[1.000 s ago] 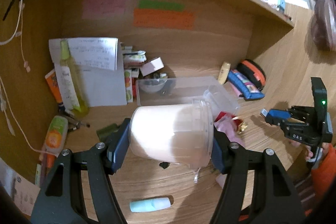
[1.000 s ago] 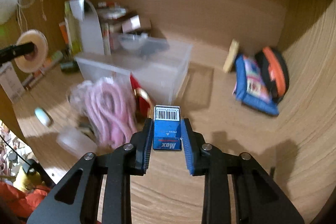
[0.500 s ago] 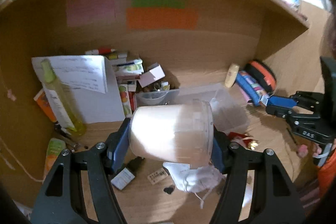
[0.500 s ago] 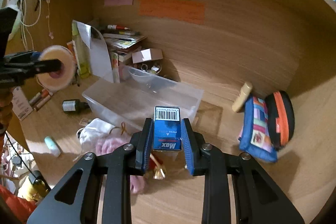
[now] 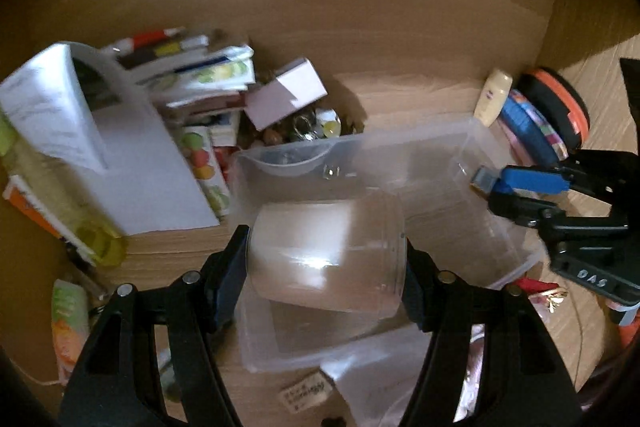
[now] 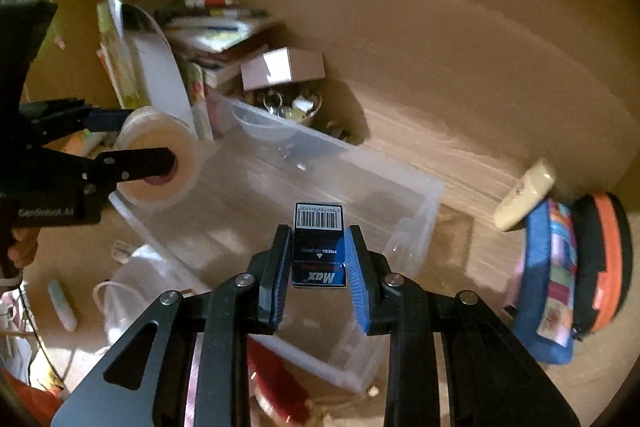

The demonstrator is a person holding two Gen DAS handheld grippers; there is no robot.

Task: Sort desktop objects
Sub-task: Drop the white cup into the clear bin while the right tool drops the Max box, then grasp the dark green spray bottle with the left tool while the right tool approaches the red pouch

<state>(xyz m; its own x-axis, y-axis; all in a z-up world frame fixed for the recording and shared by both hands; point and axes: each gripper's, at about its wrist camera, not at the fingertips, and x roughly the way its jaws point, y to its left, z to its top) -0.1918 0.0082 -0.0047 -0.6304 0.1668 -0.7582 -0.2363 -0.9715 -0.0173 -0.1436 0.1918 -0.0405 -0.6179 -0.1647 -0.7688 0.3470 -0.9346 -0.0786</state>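
- The left claw (image 5: 325,259) is clamped on a wide roll of clear glossy tape (image 5: 326,259), its blue ribbed pads pressed against the roll's two flat faces; the roll lies on its side, its smooth curved band catching a glare. In the right wrist view the same roll (image 6: 158,157) shows a pinkish core and hangs above the left end of the bin.
- The right claw (image 6: 319,269) is clamped on a small blue rectangular cardboard box printed "Max" (image 6: 319,247), a white barcode panel at its far end; the box sits above the bin's near wall.
- Under both claws stands a clear, thin-walled rectangular plastic bin (image 5: 492,227), open-topped, with rounded corners and a scooped handle in its far short wall; it sits about mid-counter.
- The counter (image 6: 452,147) is pale wood-grain laminate, with a matching back wall.
- Toward the back left corner leans a curled white sheet of paper (image 5: 80,131), beside a messy stack of flat booklets and cartons (image 5: 200,79) and a small pale-pink cardboard box (image 5: 286,93).
- Toward the right edge lie a blue fabric pouch with colourful patches (image 6: 548,279), a black-and-orange oval zip case (image 6: 604,259) touching it, and a small cream plastic tube (image 6: 524,197) propped at an angle.
- Near the front left, a white crumpled cloth bag with a cord (image 6: 132,283) touches the bin's side.
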